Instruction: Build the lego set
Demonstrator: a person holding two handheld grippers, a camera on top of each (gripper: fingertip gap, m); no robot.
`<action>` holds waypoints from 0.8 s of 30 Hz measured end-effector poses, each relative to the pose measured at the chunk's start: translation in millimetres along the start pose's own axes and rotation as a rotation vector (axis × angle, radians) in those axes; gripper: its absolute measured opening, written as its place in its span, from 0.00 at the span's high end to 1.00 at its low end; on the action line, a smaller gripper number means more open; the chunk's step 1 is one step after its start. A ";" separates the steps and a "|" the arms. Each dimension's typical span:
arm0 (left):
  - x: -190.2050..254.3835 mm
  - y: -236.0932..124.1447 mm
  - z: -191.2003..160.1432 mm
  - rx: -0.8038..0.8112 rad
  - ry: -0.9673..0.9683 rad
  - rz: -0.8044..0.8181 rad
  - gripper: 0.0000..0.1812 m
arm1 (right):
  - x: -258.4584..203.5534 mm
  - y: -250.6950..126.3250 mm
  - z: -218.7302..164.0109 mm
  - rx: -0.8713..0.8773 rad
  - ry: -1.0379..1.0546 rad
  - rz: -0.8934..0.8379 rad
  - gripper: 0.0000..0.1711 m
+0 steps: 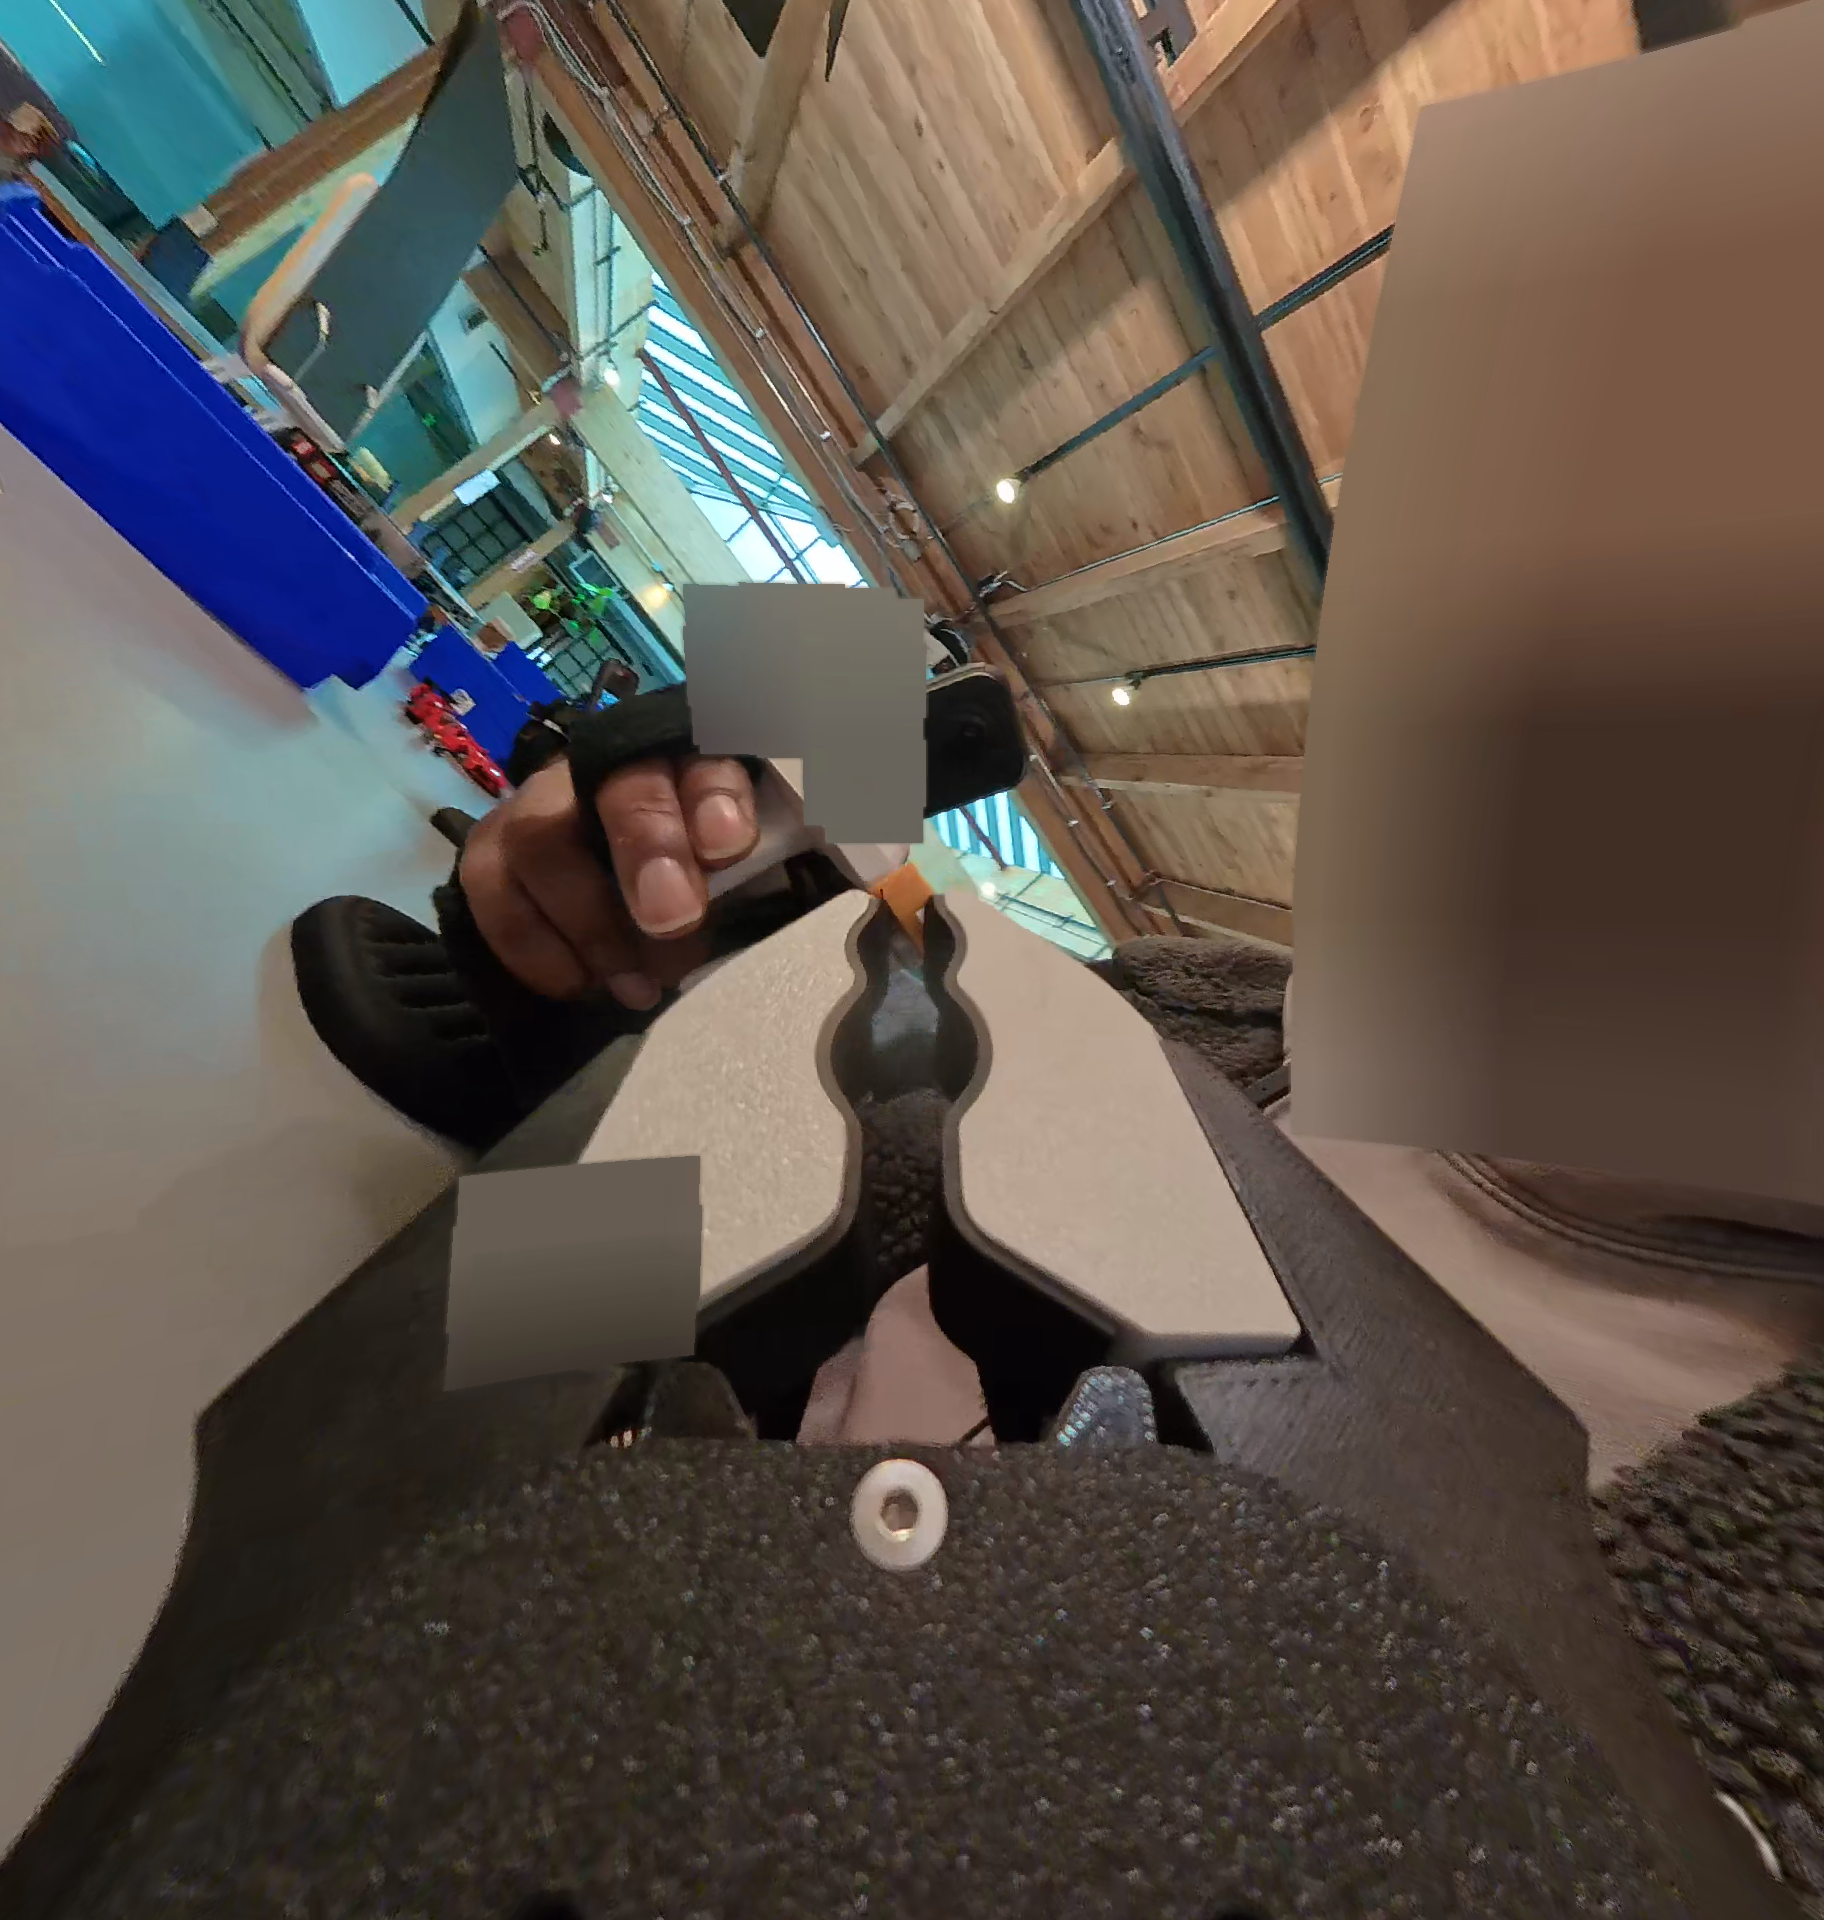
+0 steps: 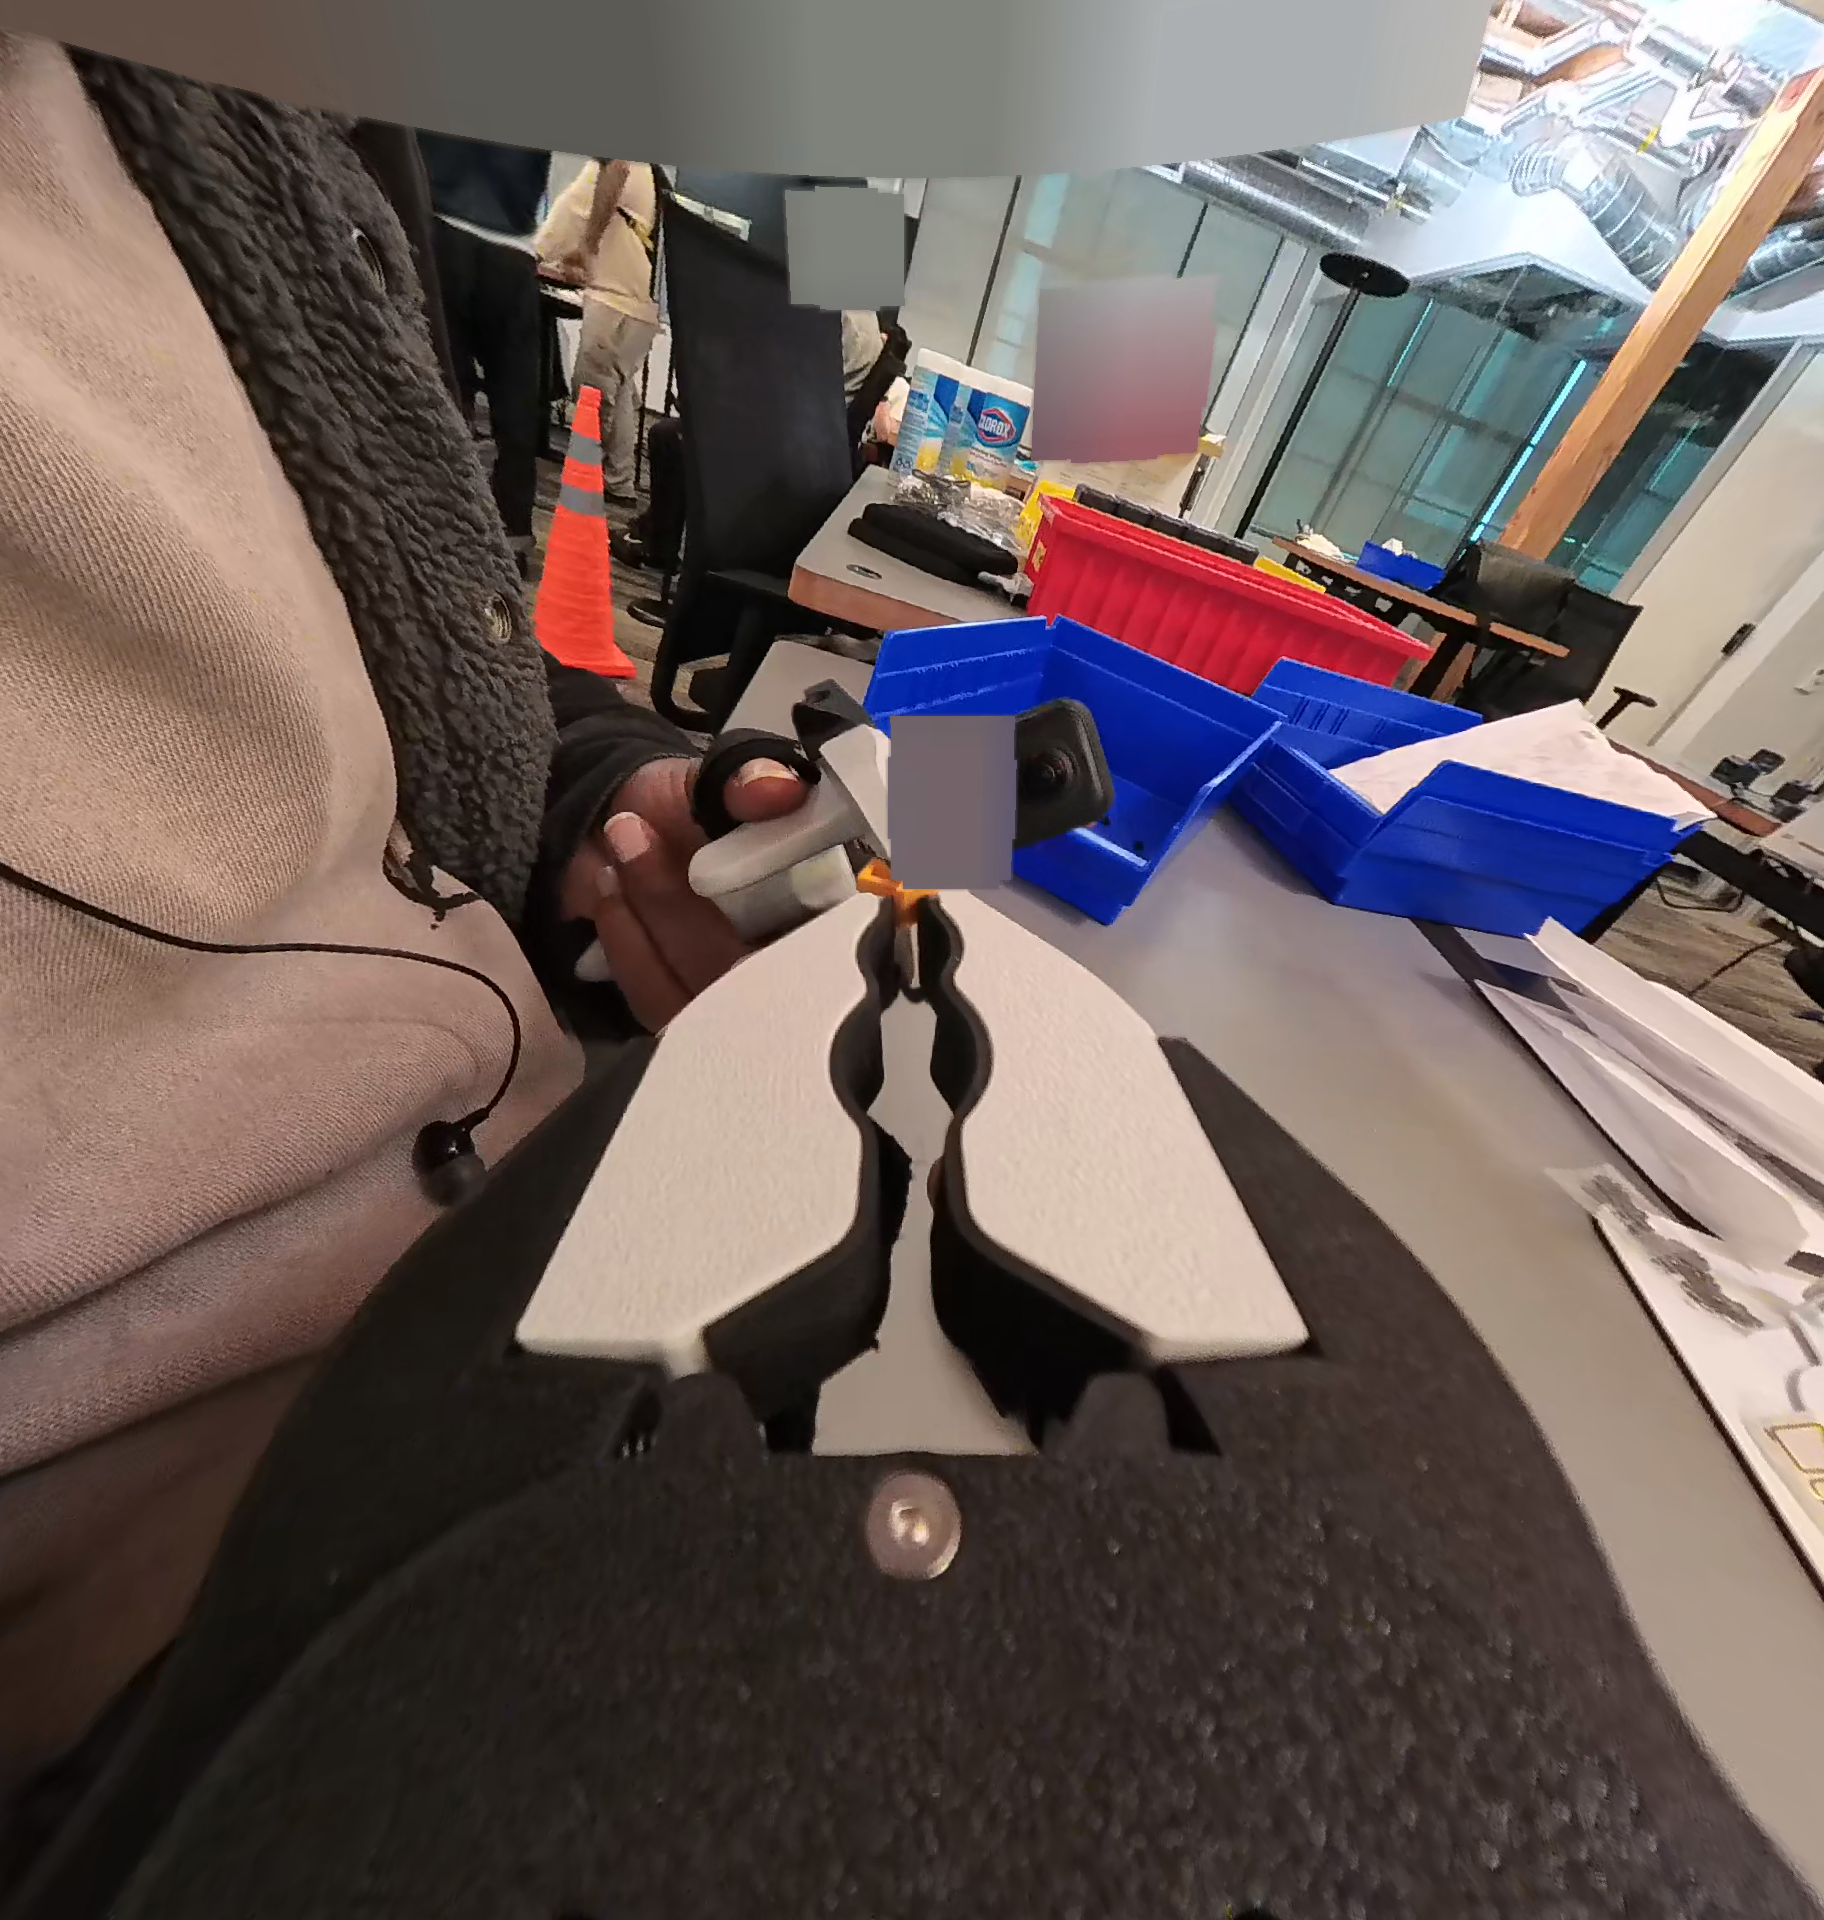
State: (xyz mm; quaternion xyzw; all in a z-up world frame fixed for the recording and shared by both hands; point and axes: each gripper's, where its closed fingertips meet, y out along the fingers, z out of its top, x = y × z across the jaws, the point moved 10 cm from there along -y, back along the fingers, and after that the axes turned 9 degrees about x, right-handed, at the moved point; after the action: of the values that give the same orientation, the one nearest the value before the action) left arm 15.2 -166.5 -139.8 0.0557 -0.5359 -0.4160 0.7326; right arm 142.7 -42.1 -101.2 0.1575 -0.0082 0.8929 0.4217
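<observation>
Both grippers are held up in the air, tip to tip, facing each other. In the left wrist view my left gripper [image 1: 903, 920] is shut on a small orange lego piece [image 1: 904, 891]. Right behind the piece is the right gripper's grey body, held by a hand [image 1: 617, 873]. In the right wrist view my right gripper [image 2: 906, 928] is shut on a small orange lego piece [image 2: 877, 881] that sticks out of its tips and meets the left gripper's tips. A hand [image 2: 669, 852] holds that left gripper. I cannot tell whether the orange parts are one piece or two.
On the grey table [image 2: 1303, 1039] stand several blue bins [image 2: 1147, 727] and a red bin [image 2: 1199, 603]. Paper sheets [image 2: 1666, 1091] lie at the right. A person's jacket [image 2: 212, 623] fills the left. An orange cone [image 2: 581, 530] stands on the floor behind. My left and right fingertips are right by each other.
</observation>
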 end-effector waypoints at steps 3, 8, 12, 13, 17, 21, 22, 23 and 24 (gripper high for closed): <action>-0.1 -0.3 0.1 -0.004 0.022 0.018 0.97 | 0.9 -0.7 -1.4 -0.007 0.008 0.004 0.97; -2.6 -1.6 1.6 -0.020 0.054 0.047 0.97 | 3.7 -1.7 -6.2 -0.011 0.032 0.004 0.97; -5.0 -4.9 7.4 0.001 0.083 0.078 0.96 | 7.2 -0.6 -8.4 -0.044 0.084 -0.006 0.93; -5.5 -6.3 9.5 0.015 0.083 0.080 0.96 | 7.5 0.4 -9.4 -0.059 0.100 -0.007 0.88; -6.5 -7.6 11.4 0.023 0.105 0.097 0.96 | 8.1 7.1 -10.5 -0.090 0.118 -0.052 0.78; -9.1 -6.9 9.3 0.009 0.101 0.111 0.96 | 4.7 14.7 -9.6 -0.110 0.072 -0.074 0.79; -9.3 -6.7 9.0 0.008 0.095 0.109 0.96 | 4.1 16.0 -10.5 -0.130 0.055 -0.077 0.81; -9.5 -6.5 8.6 0.005 0.091 0.107 0.96 | 2.9 16.4 -11.6 -0.140 0.038 -0.077 0.86; -9.5 -6.2 8.1 0.002 0.087 0.103 0.96 | 2.5 15.8 -11.6 -0.131 0.025 -0.097 0.90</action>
State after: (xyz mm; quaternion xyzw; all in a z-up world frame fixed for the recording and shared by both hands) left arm 4.3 -161.3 -146.7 0.0467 -0.5061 -0.3747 0.7755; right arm 126.1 -48.7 -109.6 0.1186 -0.0537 0.8710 0.4737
